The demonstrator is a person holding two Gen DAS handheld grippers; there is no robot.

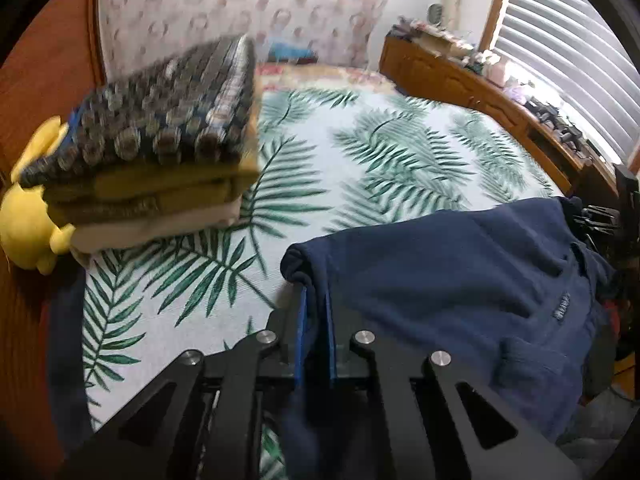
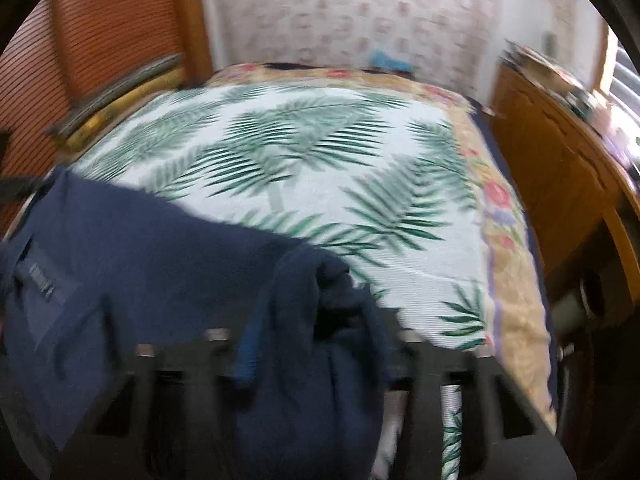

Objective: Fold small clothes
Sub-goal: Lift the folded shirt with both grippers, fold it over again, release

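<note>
2 hand-held grippers hold a navy garment (image 1: 460, 280) above a bed covered with a palm-leaf spread (image 1: 360, 152). The left gripper (image 1: 315, 300) has its blue pads pressed together on a rolled corner of the cloth. The right gripper (image 2: 308, 320) pinches a bunched fold at the garment's other end, though blur hides its pads. Between them the fabric stretches flat, a small label (image 1: 561, 306) showing. A stack of folded clothes (image 1: 160, 160) sits at the bed's left edge, touching a yellow plush toy (image 1: 28, 216). A wooden dresser (image 1: 480, 92) stands beneath slatted blinds (image 1: 568, 48).
</note>
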